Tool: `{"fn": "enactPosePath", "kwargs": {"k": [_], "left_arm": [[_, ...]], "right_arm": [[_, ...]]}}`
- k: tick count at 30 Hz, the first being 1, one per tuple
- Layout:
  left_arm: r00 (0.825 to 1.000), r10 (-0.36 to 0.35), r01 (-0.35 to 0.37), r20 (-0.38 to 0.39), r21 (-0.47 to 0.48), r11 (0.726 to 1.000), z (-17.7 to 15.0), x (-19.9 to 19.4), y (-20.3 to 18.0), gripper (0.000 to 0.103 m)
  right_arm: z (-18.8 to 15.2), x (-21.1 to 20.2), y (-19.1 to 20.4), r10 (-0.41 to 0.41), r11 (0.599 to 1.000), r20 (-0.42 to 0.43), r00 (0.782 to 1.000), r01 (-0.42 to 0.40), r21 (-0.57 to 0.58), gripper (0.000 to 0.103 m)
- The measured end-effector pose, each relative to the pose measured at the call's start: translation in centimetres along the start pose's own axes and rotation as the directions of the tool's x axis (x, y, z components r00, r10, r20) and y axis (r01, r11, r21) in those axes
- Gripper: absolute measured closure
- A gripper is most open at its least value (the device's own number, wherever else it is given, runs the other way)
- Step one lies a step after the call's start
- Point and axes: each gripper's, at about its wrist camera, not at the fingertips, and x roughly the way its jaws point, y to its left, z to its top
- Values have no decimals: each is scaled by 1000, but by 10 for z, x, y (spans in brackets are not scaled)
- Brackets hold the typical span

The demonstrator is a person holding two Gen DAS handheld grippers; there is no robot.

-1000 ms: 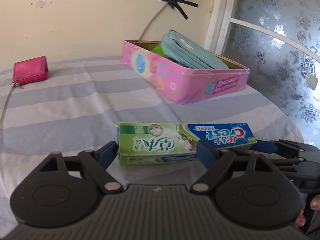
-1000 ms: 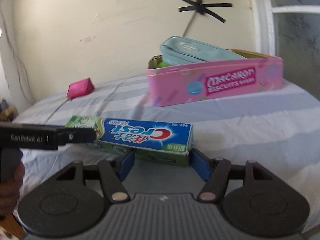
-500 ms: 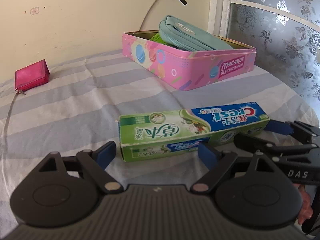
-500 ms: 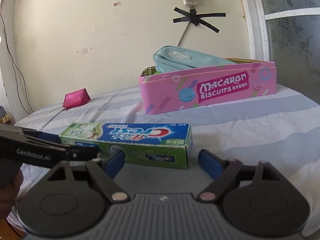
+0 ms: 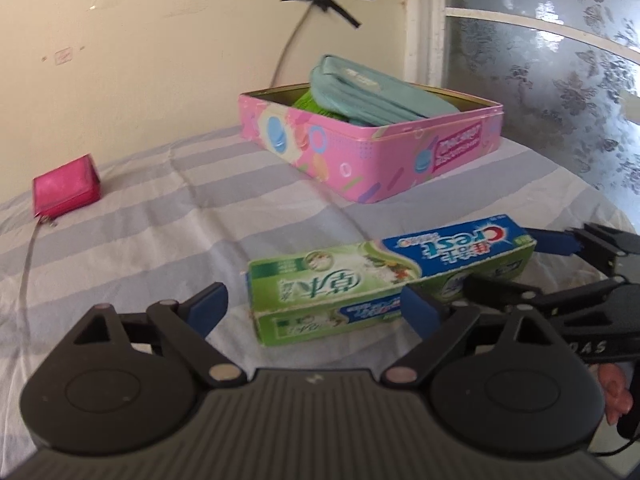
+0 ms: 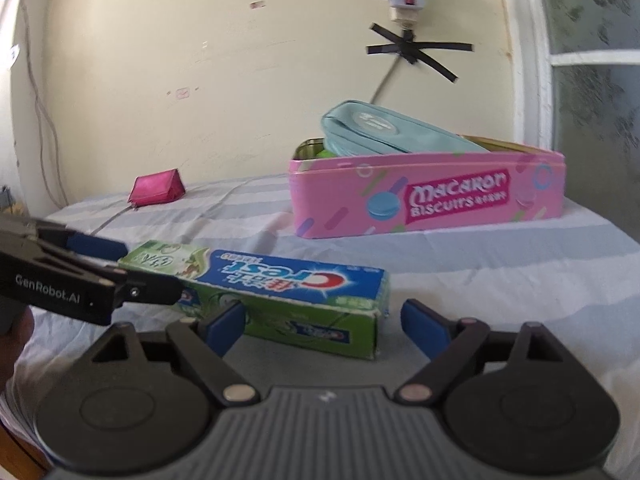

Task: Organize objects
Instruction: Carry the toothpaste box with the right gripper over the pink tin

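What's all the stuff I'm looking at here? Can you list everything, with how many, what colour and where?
toothpaste box: one, green and blue, lying flat on the bedsheet just ahead of both grippers.
biscuit tin: one, pink, lid off, farther back near the wall.
pencil case: one, pale teal, sticking out of the tin's top; something green lies under it.
wallet: one, magenta, far left on the sheet.
bedsheet: one, grey and white stripes, under everything.
power strip: one, white, on the cream wall, cable held by black tape.
left gripper: one, black with blue pads, open, box end between the pads.
right gripper: one, same colours, open at the box's other end.
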Motion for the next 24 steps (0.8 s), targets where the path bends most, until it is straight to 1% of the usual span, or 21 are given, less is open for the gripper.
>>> {"fn": "enactPosePath", "kwargs": {"k": [2, 4, 6, 9, 11, 13, 15, 16, 17, 19, 21, 22, 23, 24], "left_arm": [[1000, -9, 9, 9, 23, 1000, 2, 3, -1, 8], [999, -42, 42, 8, 29, 999, 4, 6, 0, 8], [998, -66, 66, 7, 27, 997, 5, 11, 2, 5], [997, -73, 73, 1, 37, 997, 5, 16, 3, 3], [997, -76, 76, 0, 36, 996, 4, 16, 4, 3], [997, -79, 78, 22, 47, 996, 1, 14, 7, 3], [994, -99, 96, 41, 61, 994, 0, 13, 7, 7], [993, -110, 107, 42, 65, 992, 0, 13, 7, 8], [993, -108, 105, 47, 71, 992, 1, 14, 5, 9], [994, -94, 89, 56, 87, 992, 1, 16, 2, 9], [994, -97, 93, 54, 79, 993, 3, 14, 3, 12], [993, -105, 101, 57, 71, 992, 5, 10, 3, 13], [991, -106, 102, 76, 56, 993, 8, 4, 3, 20], [990, -96, 92, 99, 44, 995, 13, -1, 3, 24]], "right_arm": [[2, 4, 3, 2, 999, -2, 1000, -2, -33, 14], [4, 7, 0, 5, 999, -9, 1000, -5, -47, 13], [5, 10, -2, 20, 998, -17, 1000, -21, -54, 11], [6, 12, -3, -4, 995, -13, 1000, 3, -102, 6], [5, 12, -6, -8, 993, -12, 1000, 6, -118, 5], [4, 14, -10, -2, 993, -20, 1000, 0, -118, 6], [4, 15, -11, 14, 994, -28, 1000, -17, -110, 8], [5, 17, -11, 26, 994, -34, 999, -30, -107, 10], [5, 19, -8, 42, 993, -44, 998, -46, -105, 13], [5, 22, -3, 23, 993, -47, 999, -28, -111, 15], [5, 20, -2, 12, 995, -31, 999, -15, -103, 20], [5, 18, -4, 10, 996, -22, 1000, -12, -89, 21], [6, 14, -5, 2, 997, -13, 1000, -3, -81, 21], [8, 10, -4, -10, 997, 0, 1000, 10, -82, 22]]}}
